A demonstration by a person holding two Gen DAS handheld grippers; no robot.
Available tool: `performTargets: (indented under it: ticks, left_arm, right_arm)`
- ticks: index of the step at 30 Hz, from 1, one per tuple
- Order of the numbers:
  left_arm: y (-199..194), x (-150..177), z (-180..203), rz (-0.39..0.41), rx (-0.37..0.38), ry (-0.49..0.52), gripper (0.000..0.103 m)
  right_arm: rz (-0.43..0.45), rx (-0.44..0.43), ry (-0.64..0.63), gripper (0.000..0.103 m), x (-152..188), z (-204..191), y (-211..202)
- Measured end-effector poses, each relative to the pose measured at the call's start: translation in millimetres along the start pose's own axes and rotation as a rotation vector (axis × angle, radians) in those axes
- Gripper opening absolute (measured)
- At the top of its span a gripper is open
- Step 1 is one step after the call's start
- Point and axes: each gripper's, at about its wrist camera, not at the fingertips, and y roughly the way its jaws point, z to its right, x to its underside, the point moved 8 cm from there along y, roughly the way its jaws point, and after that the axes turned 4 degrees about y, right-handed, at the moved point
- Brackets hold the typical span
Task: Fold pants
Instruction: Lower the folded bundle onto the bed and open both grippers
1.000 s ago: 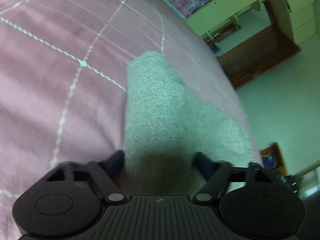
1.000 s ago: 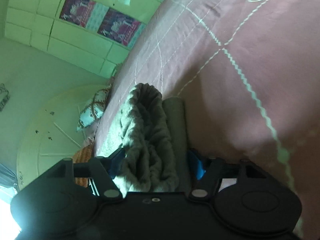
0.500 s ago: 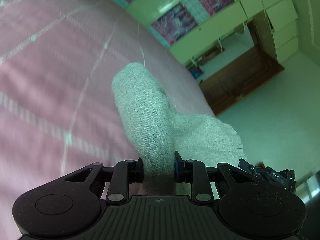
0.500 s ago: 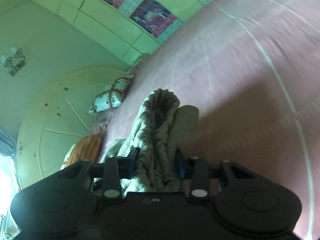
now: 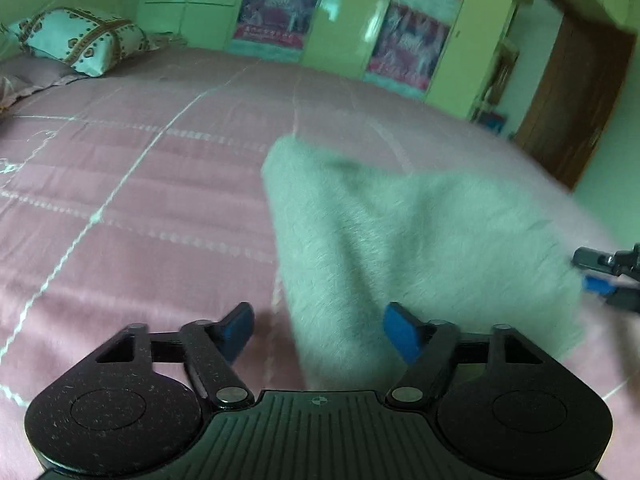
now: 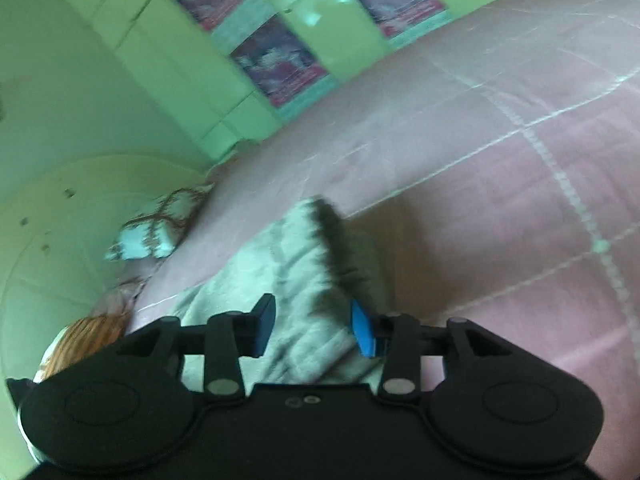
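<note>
The grey pants (image 5: 400,232) lie in a folded heap on the pink bedspread (image 5: 140,200). My left gripper (image 5: 320,332) hangs just over their near edge. Its jaws are opening wide; the left pad is off the cloth, and the fabric between the pads is not pinched. The right gripper (image 5: 592,272) shows at the pants' right side. In the right wrist view the right gripper (image 6: 314,330) is also opening, with the bunched end of the pants (image 6: 280,264) lying loose between its blue pads (image 6: 362,332).
A patterned pillow (image 5: 76,40) lies at the head of the bed, beside the pale headboard (image 6: 80,200). Green wardrobe doors with posters (image 5: 280,4) stand behind the bed. A brown door (image 5: 568,100) is at the right. An orange cloth (image 6: 88,336) sits off the bed's edge.
Half a second ago both grippers were shut on the pants. Both have since opened and let go. The pants have dropped flatter onto the bed, and both views have swung up toward the wardrobe.
</note>
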Motion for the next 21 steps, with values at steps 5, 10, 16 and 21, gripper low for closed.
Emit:
performTargets:
  ticks: [5, 10, 16, 21]
  left_arm:
    - [-30.5, 2.9, -14.0, 0.073, -0.079, -0.060, 0.097]
    - [-97.9, 28.1, -5.9, 0.137, -0.117, 0.001, 0.097]
    - [-193.6, 92.7, 25.0, 0.099, -0.130, 0.042, 0.098]
    - [-266.5, 141.2, 52.8, 0.096, -0.108, 0.035, 0.098]
  right_arm:
    - [-0.057, 0.121, 0.072, 0.058, 1.5, 25.5, 3.5]
    - [0.018, 0.075, -0.068, 0.070, 21.4, -8.7, -80.5]
    - [0.041, 0.179, -0.194, 0.097, 103.5, -23.3, -177.3]
    - [0.049, 0.186, -0.192, 0.097, 159.3, -53.8, -237.4]
